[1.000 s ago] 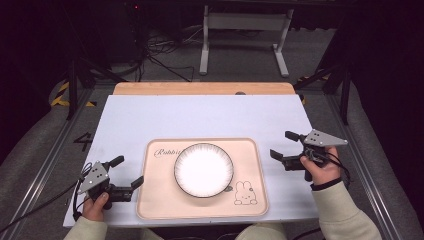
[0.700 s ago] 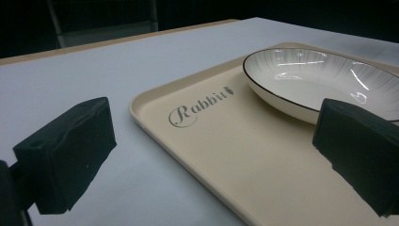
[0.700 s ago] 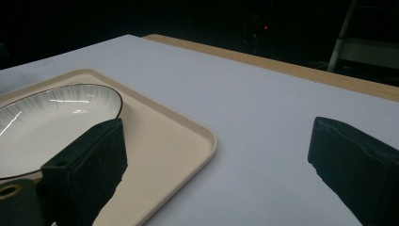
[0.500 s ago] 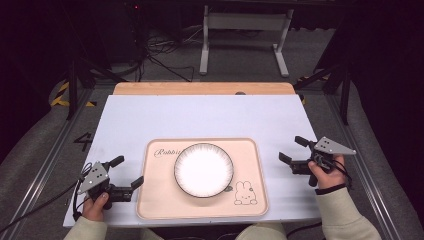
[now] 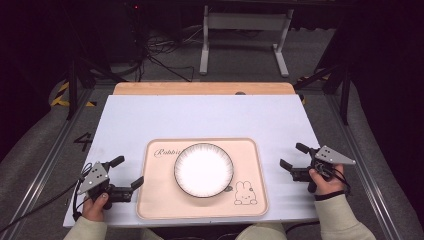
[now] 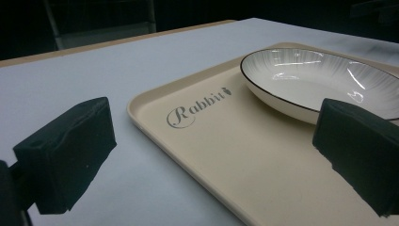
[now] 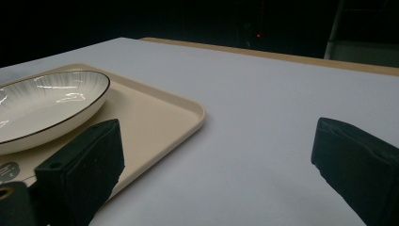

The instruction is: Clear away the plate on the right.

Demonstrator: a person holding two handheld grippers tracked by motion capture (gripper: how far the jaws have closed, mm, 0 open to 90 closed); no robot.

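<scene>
The plate (image 5: 203, 169) sits on the tray (image 5: 155, 200), between both hands. The left gripper (image 5: 125, 174) is spread wide, just beside the tray. The right gripper (image 5: 294, 158), also spread, is farther off.

The person's forearms come in from the bottom of the high view, one at each side. The left hand (image 5: 95, 200) grips the left gripper (image 5: 127, 172) low at the near left, its two black jaws spread wide apart with nothing between them. The right hand (image 5: 322, 180) holds the right gripper (image 5: 294, 156) at the near right, jaws likewise parted and empty, pointing inward toward the left.
</scene>
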